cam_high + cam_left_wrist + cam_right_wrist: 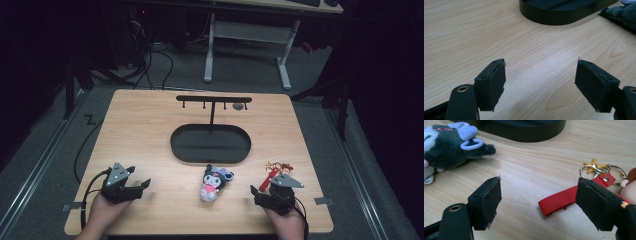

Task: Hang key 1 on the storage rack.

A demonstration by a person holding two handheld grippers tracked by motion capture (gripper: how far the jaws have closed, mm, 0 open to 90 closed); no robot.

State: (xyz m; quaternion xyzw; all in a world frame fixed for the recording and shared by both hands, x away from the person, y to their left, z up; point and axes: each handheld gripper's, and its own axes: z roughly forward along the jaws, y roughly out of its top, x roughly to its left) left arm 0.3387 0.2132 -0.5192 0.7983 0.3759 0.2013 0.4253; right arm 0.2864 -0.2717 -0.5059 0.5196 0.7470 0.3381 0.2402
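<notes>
A dark grey and white plush toy (214,182) with a pink front and a lilac loop lies on the wooden table, below the black hanger stand (210,143). A keychain (276,171) with a red strap (559,200), a gold ring and a small figure lies at the right. My right gripper (263,192) is open just below it. In the right gripper view (539,202) the strap's end lies on the table between the jaws, near the right one, with the plush toy (449,152) off to the left. My left gripper (140,186) (540,80) stands open over bare wood.
The stand has an oval tray base (564,12) (524,132) and a cross bar with several small hooks (214,99). The table's front edge (200,232) lies just behind both hands. A white-legged desk (250,35) and cables stand beyond the table's far edge.
</notes>
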